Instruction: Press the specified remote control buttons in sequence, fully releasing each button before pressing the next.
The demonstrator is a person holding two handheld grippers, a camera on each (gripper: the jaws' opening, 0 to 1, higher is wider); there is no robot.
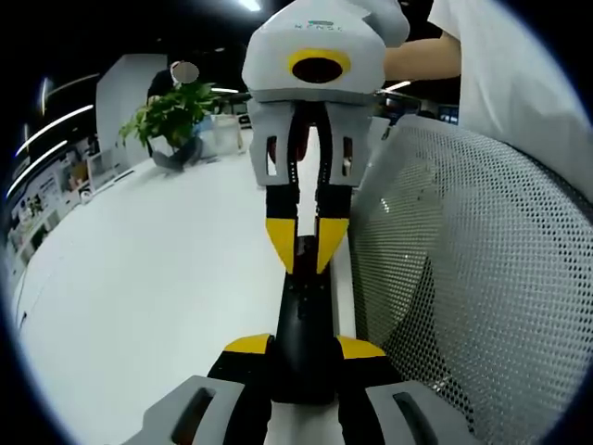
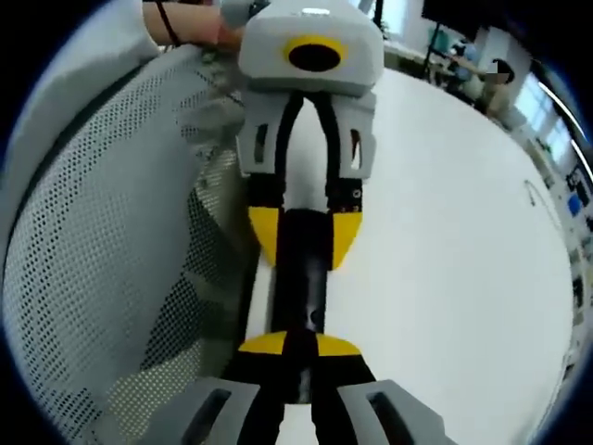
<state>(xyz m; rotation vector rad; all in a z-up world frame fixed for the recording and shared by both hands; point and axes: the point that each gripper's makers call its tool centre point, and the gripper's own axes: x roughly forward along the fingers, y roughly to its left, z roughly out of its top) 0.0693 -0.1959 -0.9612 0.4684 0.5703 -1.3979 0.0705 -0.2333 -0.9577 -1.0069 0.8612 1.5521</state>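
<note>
- Yellow-tipped left gripper (image 1: 303, 348) pinches one end of the slim, glossy black remote (image 1: 304, 324).
- Right gripper (image 2: 300, 346) clamps its opposite end.
- White perforated mesh chair back (image 1: 463, 278) alongside; smooth white table (image 1: 148, 278).

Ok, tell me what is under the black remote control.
The black remote control lies along the white table's edge, beside a white mesh chair back. Both the left gripper and right gripper clamp it, hiding its ends; its underside is covered.
</note>
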